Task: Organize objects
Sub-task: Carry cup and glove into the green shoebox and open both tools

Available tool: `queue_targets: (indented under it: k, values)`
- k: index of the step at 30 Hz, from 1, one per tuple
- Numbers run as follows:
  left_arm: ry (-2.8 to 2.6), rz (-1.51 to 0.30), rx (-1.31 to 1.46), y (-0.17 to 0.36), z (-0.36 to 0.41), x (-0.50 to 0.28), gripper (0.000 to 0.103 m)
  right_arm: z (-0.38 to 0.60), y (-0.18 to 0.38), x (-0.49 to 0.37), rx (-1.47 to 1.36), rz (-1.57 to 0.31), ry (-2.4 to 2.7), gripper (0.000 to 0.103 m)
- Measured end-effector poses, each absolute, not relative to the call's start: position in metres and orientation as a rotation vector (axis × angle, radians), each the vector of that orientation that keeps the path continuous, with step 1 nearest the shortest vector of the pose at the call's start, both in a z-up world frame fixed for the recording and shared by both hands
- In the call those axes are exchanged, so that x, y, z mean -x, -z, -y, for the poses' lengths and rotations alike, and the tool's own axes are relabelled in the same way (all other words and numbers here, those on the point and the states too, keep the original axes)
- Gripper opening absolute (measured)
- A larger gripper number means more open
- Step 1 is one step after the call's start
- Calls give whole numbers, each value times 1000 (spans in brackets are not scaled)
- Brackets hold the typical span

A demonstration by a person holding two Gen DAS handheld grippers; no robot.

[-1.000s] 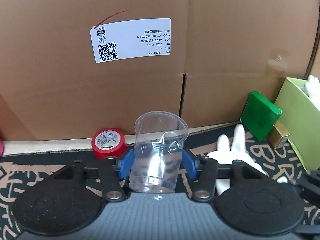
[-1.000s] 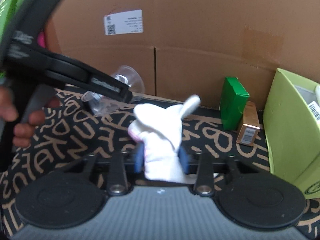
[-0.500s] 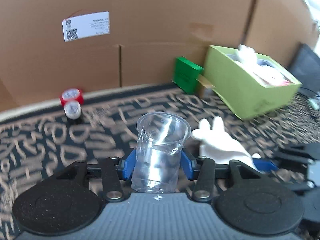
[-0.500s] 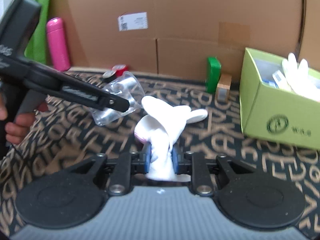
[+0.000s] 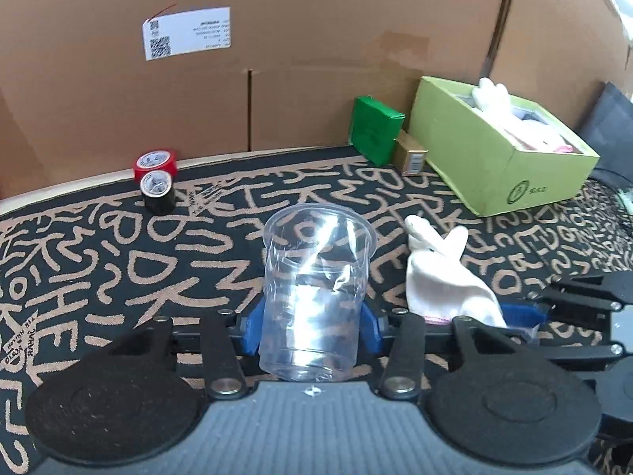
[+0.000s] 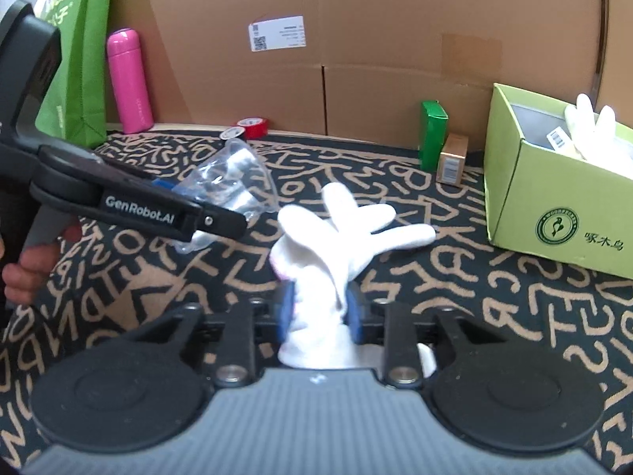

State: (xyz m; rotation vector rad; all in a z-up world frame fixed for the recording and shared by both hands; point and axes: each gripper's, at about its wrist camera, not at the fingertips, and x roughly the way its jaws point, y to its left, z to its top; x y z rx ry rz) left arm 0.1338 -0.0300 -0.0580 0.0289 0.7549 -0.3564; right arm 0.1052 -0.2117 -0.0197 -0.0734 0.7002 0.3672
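A clear plastic cup (image 5: 316, 261) stands upright between the blue pads of my left gripper (image 5: 312, 324). Its jaws are closing and the pads press on the cup's lower sides, holding it above the patterned cloth. My right gripper (image 6: 320, 308) is closing too, pinching the cuff of a white glove (image 6: 336, 233) whose fingers fan out ahead. In the left wrist view the glove (image 5: 439, 277) hangs just right of the cup. In the right wrist view the cup (image 6: 233, 182) lies tilted to the glove's left. A light-green box (image 6: 554, 198) at the right holds another white glove (image 6: 589, 126).
A red tape roll (image 5: 156, 160) and a black one (image 5: 158, 194) sit by the cardboard wall (image 5: 316, 59). A dark green packet (image 5: 374, 130) and a small brown box (image 5: 411, 154) stand beside the light-green box. A pink bottle (image 6: 128, 79) and a green bag (image 6: 75, 59) are far left.
Both grippers have drawn back from the cardboard wall, bringing the light-green box and more of the cloth into view. The cup and the glove stay gripped; the right jaws have narrowed on the glove.
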Motion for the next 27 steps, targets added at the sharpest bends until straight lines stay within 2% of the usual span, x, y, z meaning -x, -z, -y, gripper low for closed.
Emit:
queue_targets:
  k: [9,17,22,27]
  values:
    - [484,-647,28,0,66,-124,50,236,-32,-80,97,-532,-307,17]
    - [550,-583,105,-52,134,-157,51,300,-88,-78,108,-383,-133,17]
    - [547,-595,141,-63,184,-195,51,344,-106,-99,91,-331,-15,17]
    - [509,-648,179,-49,224,-239,51,377,-102,-132,64,-328,50,17]
